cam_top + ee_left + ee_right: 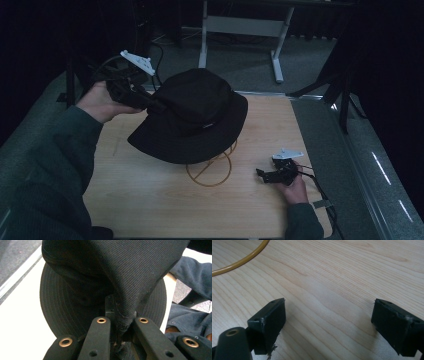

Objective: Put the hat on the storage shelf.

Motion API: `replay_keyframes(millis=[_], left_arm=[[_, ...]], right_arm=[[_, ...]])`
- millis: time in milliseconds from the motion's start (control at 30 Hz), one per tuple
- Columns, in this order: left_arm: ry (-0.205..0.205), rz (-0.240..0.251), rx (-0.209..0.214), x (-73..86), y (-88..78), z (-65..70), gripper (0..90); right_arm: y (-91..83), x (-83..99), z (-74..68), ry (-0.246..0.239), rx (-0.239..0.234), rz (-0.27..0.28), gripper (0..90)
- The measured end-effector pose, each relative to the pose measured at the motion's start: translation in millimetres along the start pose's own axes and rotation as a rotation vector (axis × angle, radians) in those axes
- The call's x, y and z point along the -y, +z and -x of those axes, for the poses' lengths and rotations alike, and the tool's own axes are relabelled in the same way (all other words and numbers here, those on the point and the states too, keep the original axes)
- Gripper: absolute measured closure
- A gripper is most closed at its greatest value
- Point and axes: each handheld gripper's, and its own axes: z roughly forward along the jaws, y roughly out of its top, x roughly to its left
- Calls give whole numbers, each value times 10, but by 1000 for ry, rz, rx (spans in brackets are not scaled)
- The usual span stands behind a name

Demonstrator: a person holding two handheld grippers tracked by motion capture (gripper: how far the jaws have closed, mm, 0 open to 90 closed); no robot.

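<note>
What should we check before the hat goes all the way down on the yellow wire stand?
1. Left gripper pinching the hat: ok, fabric is squeezed between its fingers.
2. Hat over the wire stand: ok, it sits above the stand and hides its top.
3. Hat level: not ok, tilted.
4. Right gripper out of the way: ok, open, beside the stand's ring on the table.
5. Hat touching the stand: cannot tell.
</note>
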Motion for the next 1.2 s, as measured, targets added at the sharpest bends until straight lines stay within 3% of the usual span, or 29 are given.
replay_keyframes(millis=[300, 633, 900, 1200], left_arm=[[11, -12, 55, -48, 349, 21, 875], [13, -58, 53, -16, 625, 56, 866], [-7, -76, 36, 56, 750, 33, 790], [-15, -58, 45, 39, 804, 40, 624]], right_arm=[[0, 0, -1, 0, 0, 0, 122], [0, 1, -3, 2, -2, 2, 122], [0, 1, -3, 1, -2, 1, 122], [0, 1, -3, 1, -2, 1, 122]])
